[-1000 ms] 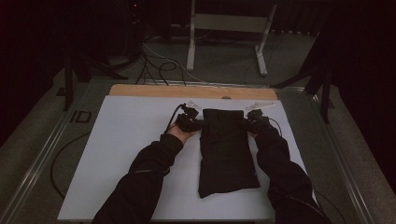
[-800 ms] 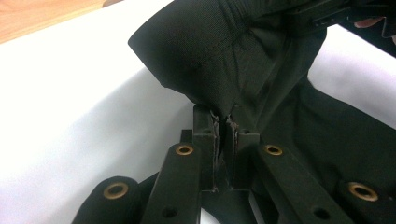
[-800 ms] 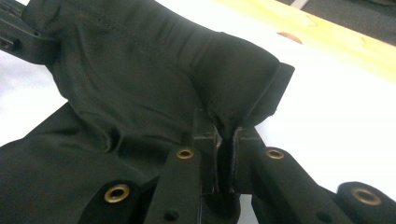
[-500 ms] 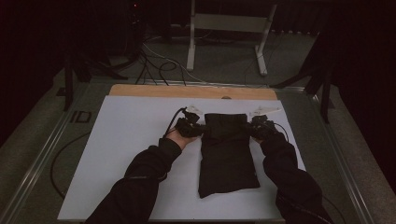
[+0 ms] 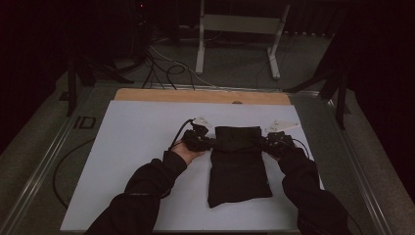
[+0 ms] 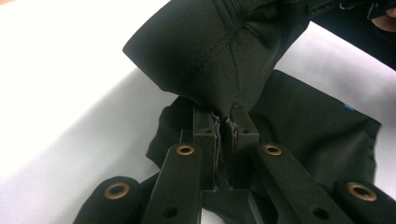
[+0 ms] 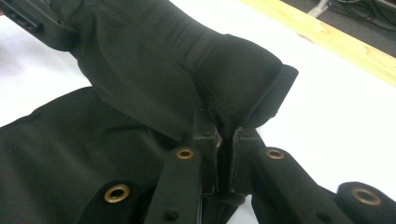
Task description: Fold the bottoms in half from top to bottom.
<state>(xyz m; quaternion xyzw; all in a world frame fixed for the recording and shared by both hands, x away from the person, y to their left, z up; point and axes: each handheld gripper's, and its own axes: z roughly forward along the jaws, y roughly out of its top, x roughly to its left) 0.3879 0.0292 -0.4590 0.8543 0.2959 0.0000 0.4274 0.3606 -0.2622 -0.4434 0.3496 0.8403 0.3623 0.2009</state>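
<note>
Folding the black garment (image 5: 237,166) on the white worktop (image 5: 132,147), you have both the left gripper (image 5: 208,142) and right gripper (image 5: 266,141) clamped on its far corners. Uneven pulling could slip cloth from the jaws or skew the fold.

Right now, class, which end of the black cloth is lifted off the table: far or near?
The far end of the cloth: the left gripper and right gripper each pinch a corner there and fold it over, while the near end lies flat on the table.
</note>
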